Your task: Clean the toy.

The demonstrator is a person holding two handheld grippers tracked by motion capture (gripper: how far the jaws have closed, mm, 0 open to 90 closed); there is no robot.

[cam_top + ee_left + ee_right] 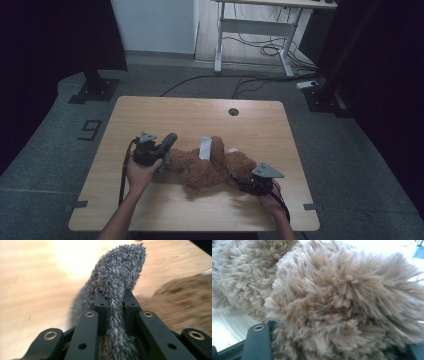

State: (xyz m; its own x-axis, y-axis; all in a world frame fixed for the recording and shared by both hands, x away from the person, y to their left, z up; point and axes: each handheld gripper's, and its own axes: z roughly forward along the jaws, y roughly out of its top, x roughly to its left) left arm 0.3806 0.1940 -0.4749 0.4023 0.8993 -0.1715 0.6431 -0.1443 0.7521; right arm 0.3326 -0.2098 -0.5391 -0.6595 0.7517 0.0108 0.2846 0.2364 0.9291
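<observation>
Table (150, 107) of pale wood runs across the middle of the high view, with a small round hole (233, 111) near its far edge at about 12 o'clock from the plush toy. At the left, a person's left hand (141, 172) comes in from 6 o'clock and holds the left gripper (162, 150), whose jaws point toward 3 o'clock. In the left gripper view the two black jaws stand close together and pinch a grey fuzzy piece (117, 285) between their pads; the piece runs up from between the jaws and bends over toward 1 o'clock above the wood. In the high view this grey fuzzy piece (168, 142) sits at 9 o'clock of the brown teddy bear (210, 167), just beside its fur. The teddy bear lies flat on the middle of the table, with a white tag (205, 148) on its upper side at about 12 o'clock. At 4 o'clock of the bear, the right hand (270, 202) holds the right gripper (245, 181), topped by a grey three-cornered plate, its jaws aimed at 9 o'clock into the plush. In the right gripper view brown fur (342, 305) bulges between the jaws and covers the pads; they stand part-way closed around the plush and appear to grip it
</observation>
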